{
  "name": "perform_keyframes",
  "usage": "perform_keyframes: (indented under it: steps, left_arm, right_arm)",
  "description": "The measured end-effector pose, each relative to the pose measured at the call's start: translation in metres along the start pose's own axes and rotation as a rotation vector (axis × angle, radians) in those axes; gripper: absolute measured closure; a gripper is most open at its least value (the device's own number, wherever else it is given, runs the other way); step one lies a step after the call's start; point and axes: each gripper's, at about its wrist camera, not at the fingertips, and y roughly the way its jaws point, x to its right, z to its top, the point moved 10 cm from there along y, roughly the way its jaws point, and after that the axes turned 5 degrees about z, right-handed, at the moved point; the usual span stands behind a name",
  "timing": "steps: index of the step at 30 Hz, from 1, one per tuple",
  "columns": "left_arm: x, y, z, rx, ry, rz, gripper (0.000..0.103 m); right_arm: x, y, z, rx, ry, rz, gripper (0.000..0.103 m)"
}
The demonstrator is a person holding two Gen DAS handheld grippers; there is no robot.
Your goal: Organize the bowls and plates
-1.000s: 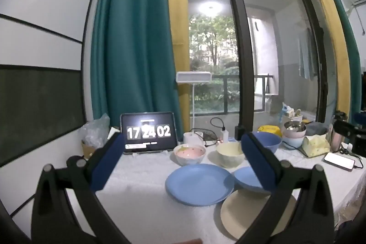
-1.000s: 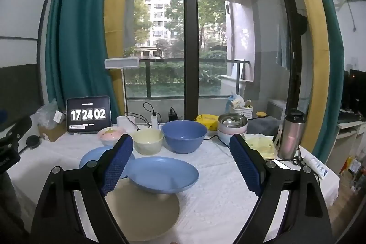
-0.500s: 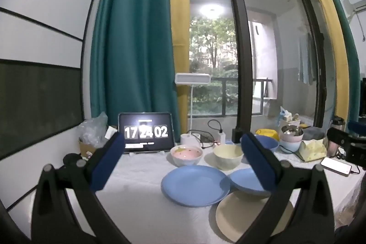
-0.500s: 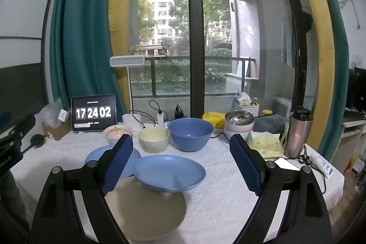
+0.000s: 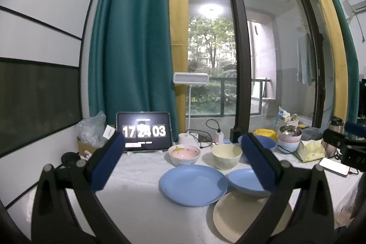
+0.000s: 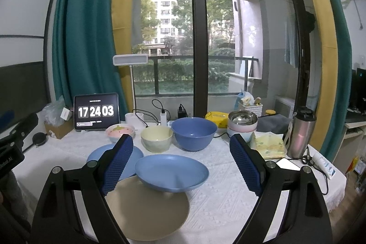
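On the white tablecloth a flat blue plate (image 5: 193,184) lies beside a deeper blue plate (image 5: 247,182) whose edge rests over a beige plate (image 5: 242,216). Behind them stand a pink bowl (image 5: 184,153), a cream bowl (image 5: 226,156) and a large blue bowl (image 6: 194,133). My left gripper (image 5: 183,143) hovers open in front of the plates, holding nothing. In the right wrist view the deeper blue plate (image 6: 171,173) and the beige plate (image 6: 148,212) lie between the fingers of my open right gripper (image 6: 180,143), which touches neither.
At the back left a tablet clock (image 5: 144,132) stands next to a white lamp (image 5: 191,79) with cables. To the right are stacked bowls with a steel one on top (image 6: 242,122), a yellow tissue pack (image 6: 268,144), a metal flask (image 6: 300,134) and a phone (image 6: 287,164).
Both grippers drifted only slightly and stay open. The dishes have not moved. The clock now reads 17 24 03.
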Motion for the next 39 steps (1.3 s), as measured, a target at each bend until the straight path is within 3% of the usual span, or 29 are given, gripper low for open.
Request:
perform_keyframes:
  steps: [39]
  left_arm:
    - [0.0050,-0.0059,-0.0028,-0.003,-0.010,-0.004,0.001]
  right_arm:
    - [-0.0019,0.0001,0.0000,-0.001,-0.002,-0.001,0.014]
